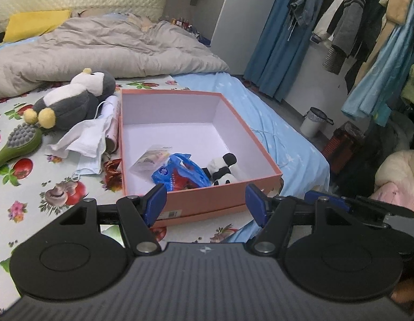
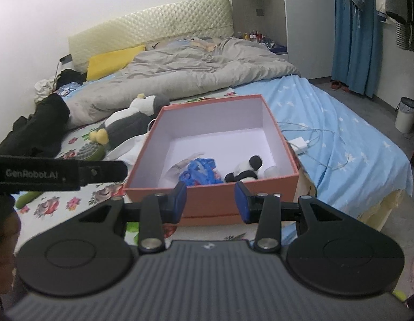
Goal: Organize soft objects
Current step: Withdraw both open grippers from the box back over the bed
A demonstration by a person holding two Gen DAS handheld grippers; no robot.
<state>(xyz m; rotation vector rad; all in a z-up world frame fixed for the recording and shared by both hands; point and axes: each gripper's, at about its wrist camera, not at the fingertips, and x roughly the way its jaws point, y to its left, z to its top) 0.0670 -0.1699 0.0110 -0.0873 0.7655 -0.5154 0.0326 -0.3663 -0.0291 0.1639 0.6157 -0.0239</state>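
Note:
An orange box (image 1: pixel 207 198) (image 2: pixel 212 195) with a white inside stands on the bed. In it lie a small panda plush (image 1: pixel 223 169) (image 2: pixel 245 169), a blue plastic bag (image 1: pixel 180 174) (image 2: pixel 200 172) and a clear packet (image 1: pixel 149 159). A grey and white penguin plush (image 1: pixel 73 99) (image 2: pixel 129 123) lies left of the box, beside a white cloth (image 1: pixel 85 136) and a green brush (image 1: pixel 18 144). My left gripper (image 1: pixel 205 204) is open with nothing between its fingers, just short of the box's near wall. My right gripper (image 2: pixel 210 204) hangs open and holds nothing, in front of the same wall.
A grey duvet (image 1: pixel 100 48) and a yellow pillow (image 2: pixel 112 60) lie behind. A white charger with cable (image 2: pixel 300 144) rests right of the box on the blue sheet (image 2: pixel 341 147). Black clothes (image 2: pixel 38 131) lie at the left. Hanging clothes (image 1: pixel 354 26) and a bin (image 1: pixel 312 121) stand right.

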